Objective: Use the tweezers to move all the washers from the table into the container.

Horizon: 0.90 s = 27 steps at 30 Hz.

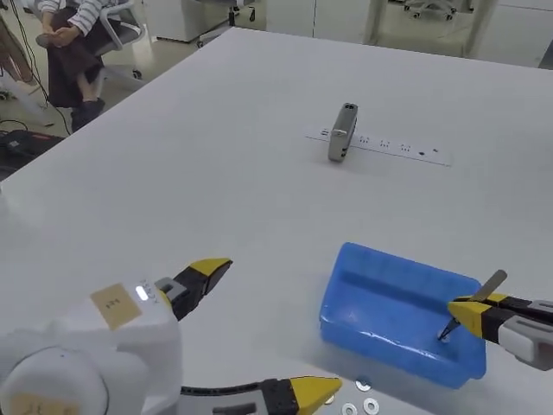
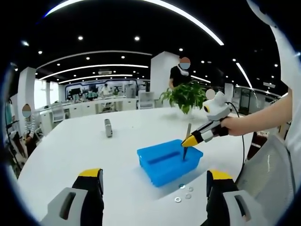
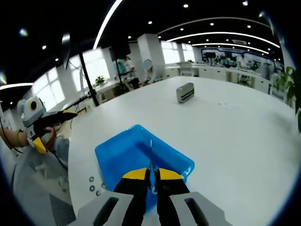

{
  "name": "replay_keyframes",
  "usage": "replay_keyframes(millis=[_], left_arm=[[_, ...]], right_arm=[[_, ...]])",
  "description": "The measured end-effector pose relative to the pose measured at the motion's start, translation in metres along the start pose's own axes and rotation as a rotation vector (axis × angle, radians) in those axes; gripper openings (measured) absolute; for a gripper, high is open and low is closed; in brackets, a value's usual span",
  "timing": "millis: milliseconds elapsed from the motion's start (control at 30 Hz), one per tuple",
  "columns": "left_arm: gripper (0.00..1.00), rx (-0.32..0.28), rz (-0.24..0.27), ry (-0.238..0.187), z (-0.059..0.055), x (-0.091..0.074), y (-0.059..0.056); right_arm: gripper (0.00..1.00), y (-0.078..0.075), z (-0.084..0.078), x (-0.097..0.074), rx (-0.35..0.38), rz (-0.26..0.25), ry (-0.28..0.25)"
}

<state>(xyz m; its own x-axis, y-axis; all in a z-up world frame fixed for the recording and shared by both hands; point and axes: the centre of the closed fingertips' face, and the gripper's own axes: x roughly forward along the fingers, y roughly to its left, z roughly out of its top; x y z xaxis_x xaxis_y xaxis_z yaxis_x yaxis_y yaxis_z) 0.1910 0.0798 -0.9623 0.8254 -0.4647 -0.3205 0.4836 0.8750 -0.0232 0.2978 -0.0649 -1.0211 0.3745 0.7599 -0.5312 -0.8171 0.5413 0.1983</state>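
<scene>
The right hand-held gripper [image 1: 467,311] pinches the tweezers [image 1: 491,283], tip low in the container [image 1: 380,341], perhaps loaded, so it ought to let go gently there, since more washers [image 1: 361,404] wait on the bench [image 1: 259,173] just beside, near the wide-open left hand-held gripper [image 1: 278,327].

No legible text or labels anywhere.

The light was bright and even. It came from round ceiling lamps [image 2: 136,38] and long curved strips [image 3: 108,23] overhead. The white table [image 1: 216,173] carried only soft, weak shadows. The blue container [image 1: 380,339] had small shiny spots on its wall. Both gripper views were strongly bent near their edges, and the distant room looked slightly soft.
</scene>
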Motion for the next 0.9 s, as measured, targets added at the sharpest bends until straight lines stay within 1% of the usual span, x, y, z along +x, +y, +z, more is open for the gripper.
replay_keyframes(millis=[167, 200, 233, 267, 300, 367, 467, 533, 567, 600, 733, 900], left_arm=[[0.92, 0.003, -0.002, 0.003, 0.0, 0.0, 0.0], [0.93, -0.005, -0.009, -0.007, 0.002, 0.0, -0.002], [0.95, -0.029, -0.027, -0.045, 0.008, 0.0, -0.006], [0.96, -0.048, -0.041, -0.069, 0.013, 0.0, -0.008], [0.96, -0.051, -0.043, -0.072, 0.013, -0.001, -0.008], [0.95, -0.05, -0.036, -0.072, 0.013, -0.001, -0.006], [0.95, -0.063, -0.022, -0.058, 0.01, -0.001, -0.003], [0.95, -0.068, -0.022, -0.066, 0.011, -0.002, -0.003], [0.95, -0.065, -0.022, -0.076, 0.013, -0.002, -0.003], [0.95, -0.065, -0.023, -0.077, 0.013, -0.002, -0.003], [0.95, -0.066, -0.033, -0.073, 0.013, -0.001, -0.005], [0.95, -0.065, -0.039, -0.07, 0.012, -0.001, -0.006]], right_arm=[[0.03, 0.001, -0.001, 0.001, -0.016, 0.001, 0.003], [0.03, 0.002, -0.001, 0.002, -0.019, 0.003, 0.002], [0.03, 0.002, -0.001, 0.002, -0.021, 0.003, 0.003], [0.03, 0.002, -0.002, 0.002, -0.026, 0.001, 0.004], [0.03, 0.002, -0.003, 0.003, -0.03, 0.002, 0.007], [0.03, 0.002, -0.004, 0.003, -0.039, -0.001, 0.011], [0.03, 0.003, -0.004, 0.003, -0.044, -0.004, 0.008], [0.03, 0.004, -0.003, 0.002, -0.039, -0.006, 0.003], [0.03, 0.004, -0.001, 0.001, -0.035, -0.008, -0.005], [0.03, 0.005, 0.0, 0.0, -0.034, -0.009, -0.008], [0.03, 0.006, 0.006, -0.005, -0.029, -0.013, -0.027], [0.03, 0.011, 0.016, -0.012, -0.018, -0.011, -0.064]])
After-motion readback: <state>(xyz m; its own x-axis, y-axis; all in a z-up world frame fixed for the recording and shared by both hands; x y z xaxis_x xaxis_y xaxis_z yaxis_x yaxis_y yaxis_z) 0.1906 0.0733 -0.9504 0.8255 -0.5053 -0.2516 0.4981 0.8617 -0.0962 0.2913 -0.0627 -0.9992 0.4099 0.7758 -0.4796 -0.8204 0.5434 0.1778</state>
